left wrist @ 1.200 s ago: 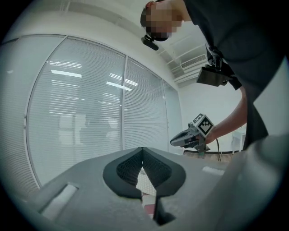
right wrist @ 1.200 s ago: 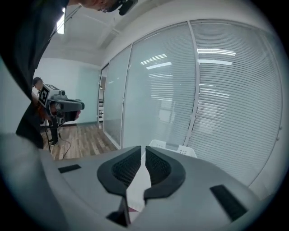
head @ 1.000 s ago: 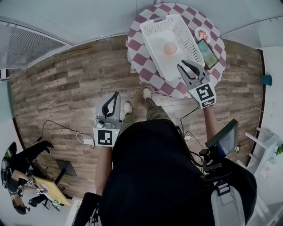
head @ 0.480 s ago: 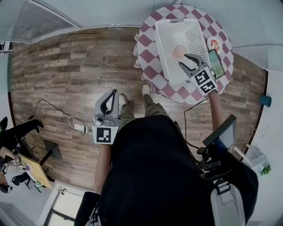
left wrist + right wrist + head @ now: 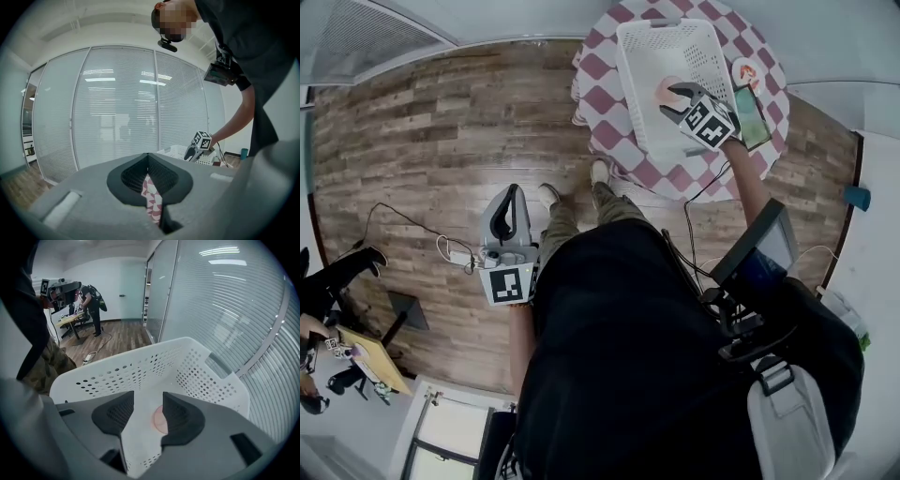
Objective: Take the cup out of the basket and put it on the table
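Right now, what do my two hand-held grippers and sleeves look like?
Both the left hand-held gripper and right hand-held gripper are grey moulded bodies with black ribbed pads, each carrying a white cube with black square markers. You wear a black top; its sleeves stop short of the forearms.

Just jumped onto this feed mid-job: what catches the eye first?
The white basket on the red-checked round table stands out at the top of the head view, with a pink cup lying on its floor. The right gripper points down into it; its jaws have just been opening, and the cup shows ahead between them, ungripped. The left gripper hangs shut over the wooden floor.
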Available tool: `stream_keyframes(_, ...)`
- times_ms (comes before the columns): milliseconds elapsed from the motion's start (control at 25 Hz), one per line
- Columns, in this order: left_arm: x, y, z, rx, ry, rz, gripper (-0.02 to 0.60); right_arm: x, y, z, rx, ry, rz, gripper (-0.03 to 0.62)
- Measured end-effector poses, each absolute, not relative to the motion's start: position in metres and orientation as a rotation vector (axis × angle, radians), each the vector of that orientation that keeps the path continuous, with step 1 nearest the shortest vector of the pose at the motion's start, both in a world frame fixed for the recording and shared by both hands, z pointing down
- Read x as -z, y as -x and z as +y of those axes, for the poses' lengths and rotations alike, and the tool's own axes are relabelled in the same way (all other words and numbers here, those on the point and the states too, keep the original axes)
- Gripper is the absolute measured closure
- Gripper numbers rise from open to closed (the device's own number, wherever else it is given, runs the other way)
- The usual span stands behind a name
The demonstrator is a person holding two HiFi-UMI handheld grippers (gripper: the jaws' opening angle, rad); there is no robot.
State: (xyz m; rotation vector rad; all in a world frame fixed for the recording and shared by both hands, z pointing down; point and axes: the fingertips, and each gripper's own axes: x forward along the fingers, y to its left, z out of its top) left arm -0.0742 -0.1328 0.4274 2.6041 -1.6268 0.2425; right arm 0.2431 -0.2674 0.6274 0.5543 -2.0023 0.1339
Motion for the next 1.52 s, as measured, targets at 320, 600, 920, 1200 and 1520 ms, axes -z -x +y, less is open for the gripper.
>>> stream_keyframes(320, -0.436, 0.082, -0.121, -0.304, -2.538, -1.684, 0.575, -0.661, -0.243, -0.271, -0.143, -0.449, -1.946, 0.402)
stream_keyframes(600, -0.428, 0.086, -0.12, -0.234, -2.527, -1.738, 0.575, -0.686, -0.244, -0.276, -0.139, -0.384, -1.88, 0.402)
stream_keyframes(920, -0.434, 0.098, -0.111, -0.281, -2.463, -1.789, 0.575, -0.696, -0.258, -0.281, -0.164, -0.407, -1.823, 0.402)
stream_keyframes(1200, -0.432, 0.103, -0.111, -0.303, -2.446, -1.799, 0.575, -0.715, -0.271, -0.278, -0.223, -0.382, -1.752, 0.402)
stream_keyframes(1520, -0.43, 0.105, -0.109, -0.265, -2.462, -1.81, 0.575, -0.734, -0.273, -0.279, -0.24, -0.352, -1.724, 0.403)
